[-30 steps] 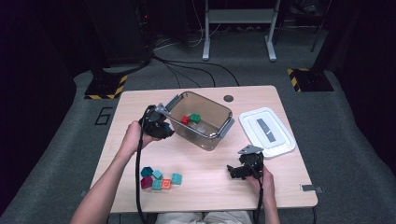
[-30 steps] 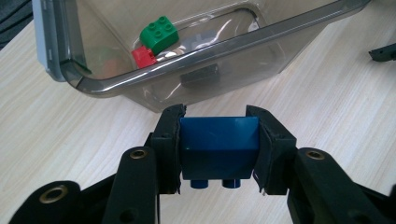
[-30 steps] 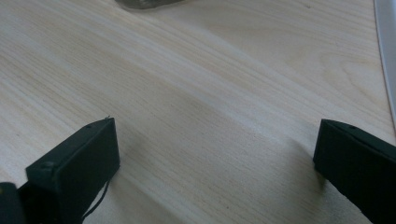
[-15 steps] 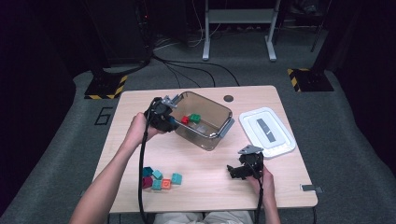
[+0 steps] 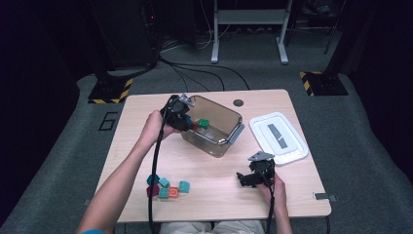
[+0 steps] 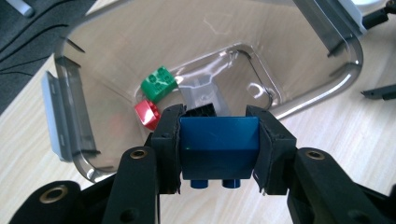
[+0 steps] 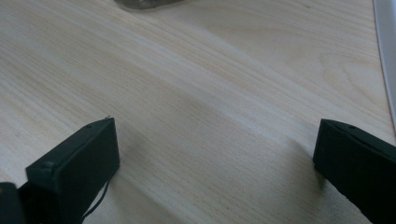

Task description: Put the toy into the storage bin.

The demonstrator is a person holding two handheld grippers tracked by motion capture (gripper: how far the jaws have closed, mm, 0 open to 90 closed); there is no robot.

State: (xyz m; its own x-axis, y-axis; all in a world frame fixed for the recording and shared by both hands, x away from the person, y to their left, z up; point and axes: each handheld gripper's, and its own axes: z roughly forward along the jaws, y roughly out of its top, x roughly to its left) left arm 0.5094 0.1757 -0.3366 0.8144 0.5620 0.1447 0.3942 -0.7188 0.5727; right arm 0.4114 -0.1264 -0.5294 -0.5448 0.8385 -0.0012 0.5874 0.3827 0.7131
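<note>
Over the near rim of the clear tub, at the back left of the bench: left tongs clamped on a blue block, studs pointing down, held above the tub's open mouth. Inside the tub, on its floor: a green block and a red block just beside each other. Near the front right of the bench: right tongs spread wide with nothing between them, low over bare wood, a white lid close by, and a cluster of blocks lying at the front left.

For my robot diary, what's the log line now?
left gripper: shut on blue block | over clear bin | right gripper: open
</note>
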